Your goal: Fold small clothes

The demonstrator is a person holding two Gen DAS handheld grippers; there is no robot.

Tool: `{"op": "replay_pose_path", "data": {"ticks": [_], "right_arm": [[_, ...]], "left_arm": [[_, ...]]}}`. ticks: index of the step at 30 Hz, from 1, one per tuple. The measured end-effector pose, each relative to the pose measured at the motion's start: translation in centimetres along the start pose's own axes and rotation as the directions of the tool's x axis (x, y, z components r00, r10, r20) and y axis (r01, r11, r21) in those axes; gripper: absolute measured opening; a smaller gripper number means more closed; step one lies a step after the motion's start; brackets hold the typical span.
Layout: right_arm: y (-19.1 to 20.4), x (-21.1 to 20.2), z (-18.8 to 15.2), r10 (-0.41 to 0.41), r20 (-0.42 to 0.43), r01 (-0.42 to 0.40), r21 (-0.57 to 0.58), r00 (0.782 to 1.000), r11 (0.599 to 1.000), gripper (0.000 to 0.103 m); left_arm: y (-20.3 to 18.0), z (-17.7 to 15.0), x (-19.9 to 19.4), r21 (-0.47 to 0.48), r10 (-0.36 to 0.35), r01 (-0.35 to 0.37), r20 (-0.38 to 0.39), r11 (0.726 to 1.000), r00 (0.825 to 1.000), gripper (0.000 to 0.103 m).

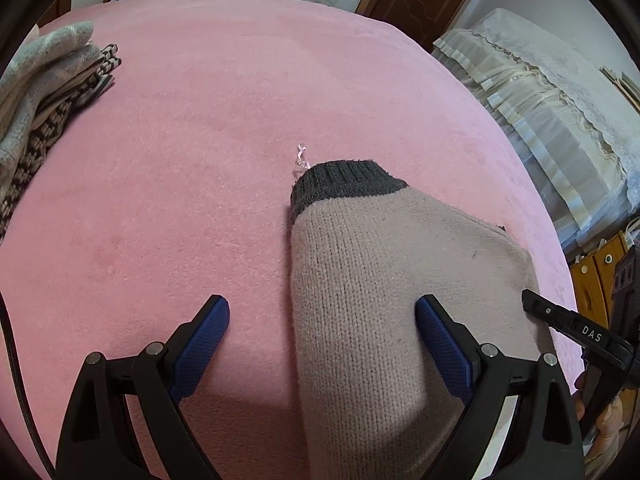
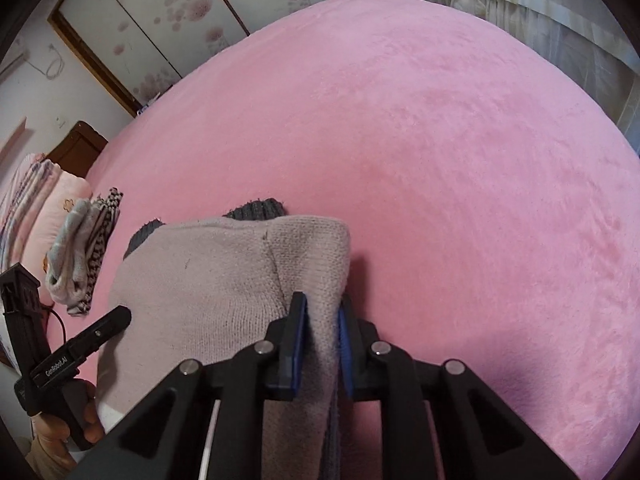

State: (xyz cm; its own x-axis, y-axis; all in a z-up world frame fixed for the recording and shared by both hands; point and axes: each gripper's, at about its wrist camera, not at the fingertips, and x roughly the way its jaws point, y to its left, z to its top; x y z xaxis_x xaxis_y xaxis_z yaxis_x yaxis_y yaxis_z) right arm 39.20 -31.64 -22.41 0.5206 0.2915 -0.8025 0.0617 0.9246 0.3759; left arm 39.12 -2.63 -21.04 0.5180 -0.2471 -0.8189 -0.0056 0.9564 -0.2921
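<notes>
**Risk note: one-sided hold on the knit garment, bed surface**

Far left: a stack of folded clothes [image 1: 48,92] sits near the bed's edge, well apart from the work area. No interference expected from it.

Left gripper [image 1: 322,320]: fingers spread wide, holding nothing. The left finger [image 1: 204,344] stands over bare pink bedspread [image 1: 180,180]; the right finger [image 1: 444,352] is over or against the garment, and contact cannot be confirmed from this view.

Centre: the beige knit garment [image 1: 380,280] with dark grey ribbed cuff [image 1: 344,180] lies on the bed, cuff end pointing away. A small clear plastic scrap [image 1: 301,158] lies just beside the cuff.

Right gripper [image 2: 322,320]: fingers closed down on a bunched fold of the garment's right edge, fabric pinched between the blue pads.

Judged risks:
- Only one side is held. Pulling across now would likely drag the whole piece over the plush bedspread instead of folding it, since nothing pins the left side.
- The pinch looks to hold several thick layers; an inner layer could slip out and leave an uneven fold.
- The open left fingers, if closed where they are, may grab bedspread pile along with knit.
- The plastic scrap could get folded into the garment.
</notes>
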Motion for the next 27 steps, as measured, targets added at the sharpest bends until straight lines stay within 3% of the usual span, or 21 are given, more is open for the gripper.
{"op": "replay_pose_path", "data": {"ticks": [5,8,19,23,27], "right_arm": [[1.4,-1.2,0.1,-0.033,0.009,0.034,-0.07,0.999,0.997,0.016],[2.4,-2.3,0.1,-0.054,0.02,0.056,-0.106,0.998,0.993,0.016],[6.0,-8.5,-1.0,-0.055,0.073,0.066,-0.171,0.996,0.983,0.018],[6.9,-11.4,-2.1,-0.06,0.111,0.08,-0.184,0.992,0.98,0.048],[8.0,-14.1,-3.5,-0.078,0.139,0.106,-0.208,0.987,0.972,0.065]], "left_arm": [[-0.4,0.4,-2.0,0.049,0.028,-0.029,0.012,0.998,1.0,0.093],[-1.3,0.5,-3.8,0.083,0.041,-0.045,0.053,0.996,0.998,0.102],[-4.0,0.1,-10.3,0.144,0.05,-0.063,0.091,0.988,0.995,0.103],[-4.5,-0.7,-12.9,0.154,0.037,-0.052,0.097,0.987,0.995,0.103],[-5.8,-1.8,-15.0,0.189,0.047,-0.068,0.117,0.98,0.992,0.103]]}}
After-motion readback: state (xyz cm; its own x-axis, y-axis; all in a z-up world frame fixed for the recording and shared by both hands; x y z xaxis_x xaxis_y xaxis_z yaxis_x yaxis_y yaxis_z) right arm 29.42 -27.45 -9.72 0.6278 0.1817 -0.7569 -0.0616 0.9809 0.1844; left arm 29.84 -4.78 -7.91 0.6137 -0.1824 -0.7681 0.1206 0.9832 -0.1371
